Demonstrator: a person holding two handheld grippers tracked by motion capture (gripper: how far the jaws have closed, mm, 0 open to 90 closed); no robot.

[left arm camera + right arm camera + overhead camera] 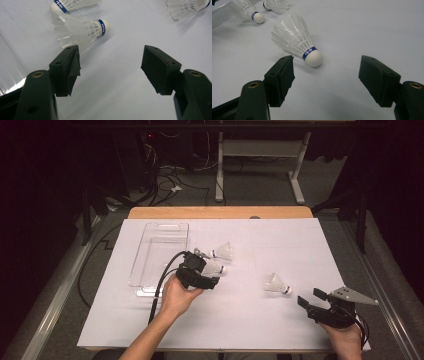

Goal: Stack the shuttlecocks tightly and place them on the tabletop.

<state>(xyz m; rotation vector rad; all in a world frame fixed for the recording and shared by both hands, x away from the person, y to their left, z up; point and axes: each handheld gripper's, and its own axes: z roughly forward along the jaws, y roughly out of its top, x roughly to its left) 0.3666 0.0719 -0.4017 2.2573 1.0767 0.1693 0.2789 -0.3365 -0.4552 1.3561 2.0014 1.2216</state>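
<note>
With jaws spread, the left gripper (212, 270) hovered at a shuttlecock (215, 268) near the tabletop's centre beside the clear tray (150, 265), while the equally spread right gripper (312, 298) faced another shuttlecock (277, 283); closing gently on each cork would spare the feathers.

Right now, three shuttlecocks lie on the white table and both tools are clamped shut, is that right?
Not quite. Three shuttlecocks do lie on the white table, but both tools are open: the left gripper view shows the left tool with its jaws spread, and the right gripper view shows the same of the right tool.
</note>
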